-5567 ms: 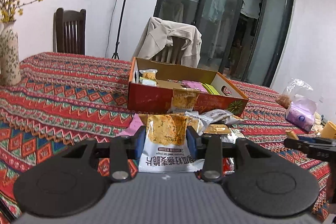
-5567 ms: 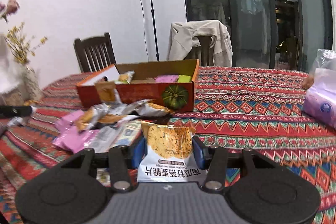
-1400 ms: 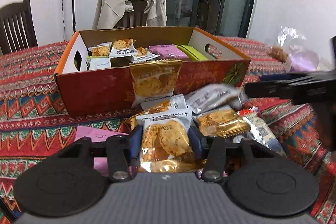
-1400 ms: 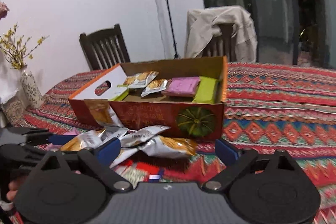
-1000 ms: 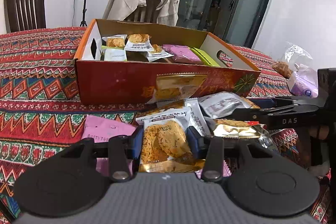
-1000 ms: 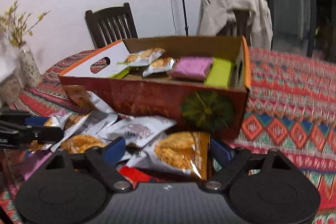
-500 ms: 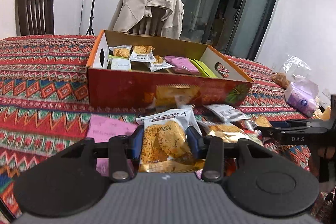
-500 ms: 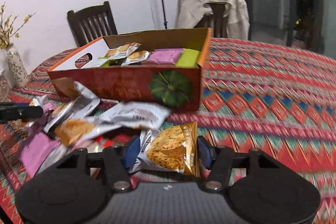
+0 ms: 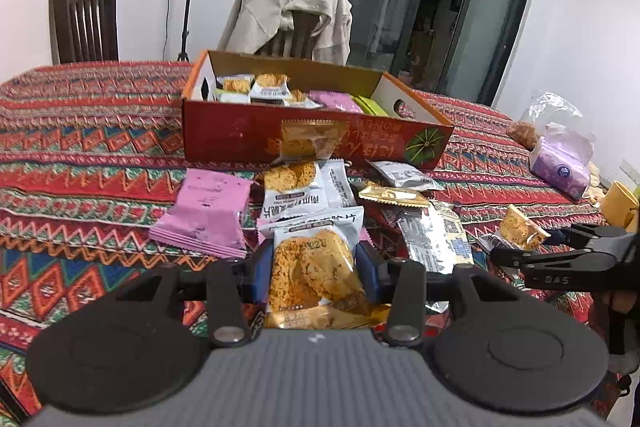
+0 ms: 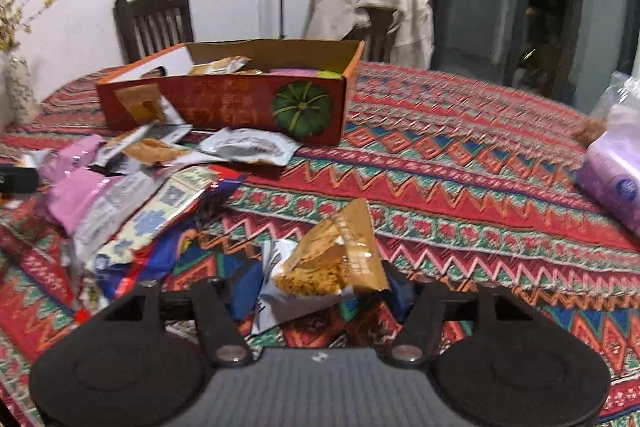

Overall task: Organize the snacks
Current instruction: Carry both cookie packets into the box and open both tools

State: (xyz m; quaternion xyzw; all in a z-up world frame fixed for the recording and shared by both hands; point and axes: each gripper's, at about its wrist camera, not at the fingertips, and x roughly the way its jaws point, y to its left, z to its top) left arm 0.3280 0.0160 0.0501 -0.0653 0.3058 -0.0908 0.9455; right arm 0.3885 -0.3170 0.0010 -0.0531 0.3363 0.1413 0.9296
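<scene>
left gripper (image 9: 316, 269), low centre of the left wrist view: blue pads pinched on both side edges of a crisp packet (image 9: 314, 277), clear front over orange rounds, gold seam at the bottom. packet upright between the jaws, raised over the loose pile.

right gripper (image 10: 320, 291), low centre of the right wrist view: jaws have just been opening again, a crumpled gold packet (image 10: 332, 259) between them. the right pad meets the packet's gold edge; the left blue pad (image 10: 246, 289) shows a gap beside the white film. cannot tell if it is truly clamped. frame is blurred.

snack box (image 9: 312, 131), upper centre of the left view: red printed card, orange rim, hand holes at both ends, green pumpkin picture near its right corner. already holds several packets, pink and green ones toward its right end.

loose pile below the box on the patterned cloth (image 9: 80, 155): pink packets (image 9: 204, 211) at left, white crisp packets (image 9: 294, 193) in the centre, a gold wrapper (image 9: 390, 195) and silver foil to the right.

handling, as judged: packets are light, air-puffed, film slick and crinkly, contents brittle. squeeze lightly. best hold is on the flat crimped seam or side edges, not across the crisps. the woven cloth looks soft and grippy, so packets should stay where set.
</scene>
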